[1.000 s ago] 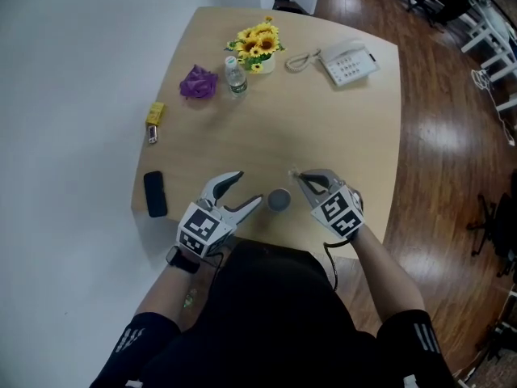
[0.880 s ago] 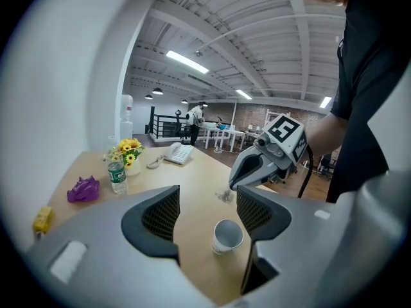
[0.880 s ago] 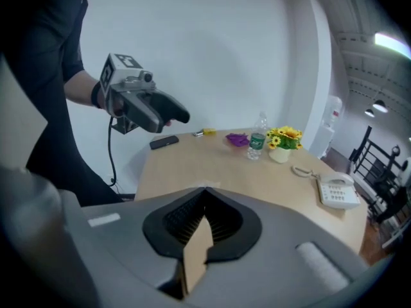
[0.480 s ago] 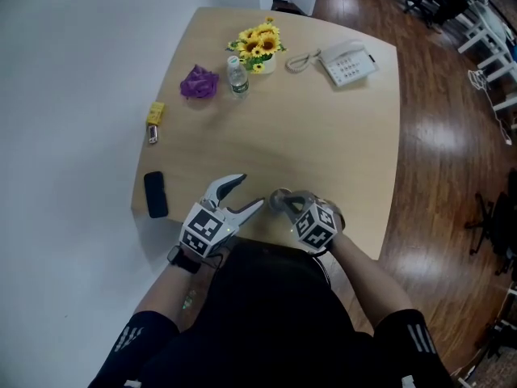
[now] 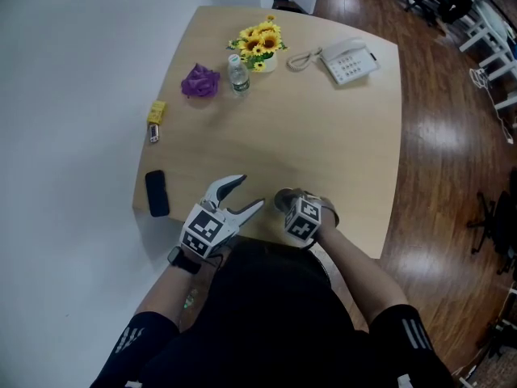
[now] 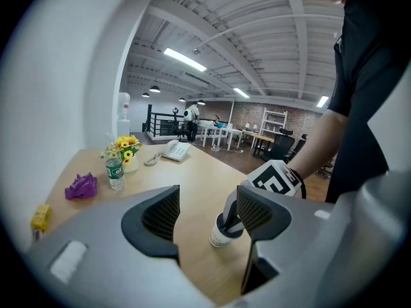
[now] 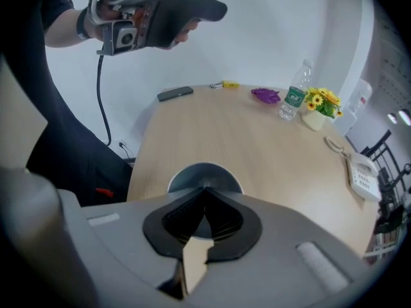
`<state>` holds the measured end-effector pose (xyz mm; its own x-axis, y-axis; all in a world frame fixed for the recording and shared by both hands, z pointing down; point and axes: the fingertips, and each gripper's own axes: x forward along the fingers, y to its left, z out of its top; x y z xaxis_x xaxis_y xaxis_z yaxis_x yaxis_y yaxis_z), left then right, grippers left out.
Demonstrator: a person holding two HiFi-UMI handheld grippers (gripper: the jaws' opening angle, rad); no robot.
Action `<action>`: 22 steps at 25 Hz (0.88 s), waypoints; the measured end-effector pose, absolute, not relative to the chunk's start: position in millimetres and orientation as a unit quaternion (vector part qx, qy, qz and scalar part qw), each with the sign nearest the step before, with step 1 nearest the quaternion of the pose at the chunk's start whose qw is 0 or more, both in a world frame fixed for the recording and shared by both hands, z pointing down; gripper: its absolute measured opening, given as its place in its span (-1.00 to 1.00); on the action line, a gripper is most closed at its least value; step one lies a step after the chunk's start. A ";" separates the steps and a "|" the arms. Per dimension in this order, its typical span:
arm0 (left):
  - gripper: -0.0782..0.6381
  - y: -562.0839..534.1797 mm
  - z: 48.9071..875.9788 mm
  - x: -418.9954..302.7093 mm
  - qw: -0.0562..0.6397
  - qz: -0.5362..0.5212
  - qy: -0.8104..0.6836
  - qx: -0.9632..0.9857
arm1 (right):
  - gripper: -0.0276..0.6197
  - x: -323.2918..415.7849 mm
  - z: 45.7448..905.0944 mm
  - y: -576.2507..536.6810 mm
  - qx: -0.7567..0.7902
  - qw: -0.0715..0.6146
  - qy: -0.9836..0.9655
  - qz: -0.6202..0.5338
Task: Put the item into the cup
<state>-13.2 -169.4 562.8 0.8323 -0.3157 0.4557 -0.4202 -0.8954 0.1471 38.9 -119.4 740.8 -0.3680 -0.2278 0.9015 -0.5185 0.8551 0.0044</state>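
1. The right gripper (image 7: 204, 191) has its jaws pressed together on a thin, flat, pale tan strip (image 7: 192, 262), the task's item. Most of the visible strip sticks out behind the pads, on the camera's side.
2. The jaw tips hang right over the mouth of the small white paper cup with a dark inside (image 6: 220, 236). From the left gripper view they seem to dip into it. The cup stands close to the near edge of the light wooden table (image 5: 323, 120).
3. The left gripper (image 6: 209, 213) holds nothing; its jaws stand wide apart beside the cup and do not touch it.
4. Risk: nothing steadies the cup, and it looks light. A sideways nudge from the tips could tip it, or push it off the near edge.
5. Risk: the strip could bridge the rim, or cling to a pad when the jaws part, and land on the table. How much of it reaches below the tips I cannot tell.
6. Writing: the cup has faint print on its side, too blurred to read.
7. Near the far edge, the clear plastic water bottle (image 5: 235, 77) has a green label, also unreadable. The white desk telephone (image 5: 349, 61) shows keys but no legible digits.
8. The gripper cubes show only black-and-white square markers.
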 end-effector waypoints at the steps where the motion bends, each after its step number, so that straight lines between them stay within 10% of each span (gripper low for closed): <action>1: -0.02 -169.0 562.9 -13.1 0.122 0.215 -0.194 0.949 | -0.89 38.0 741.5 -119.5 0.227 0.514 -0.815 0.143; 22: -0.02 -164.8 552.7 -8.7 0.109 0.206 -0.190 0.954 | -0.57 54.3 637.9 -135.7 0.315 0.398 -0.853 0.125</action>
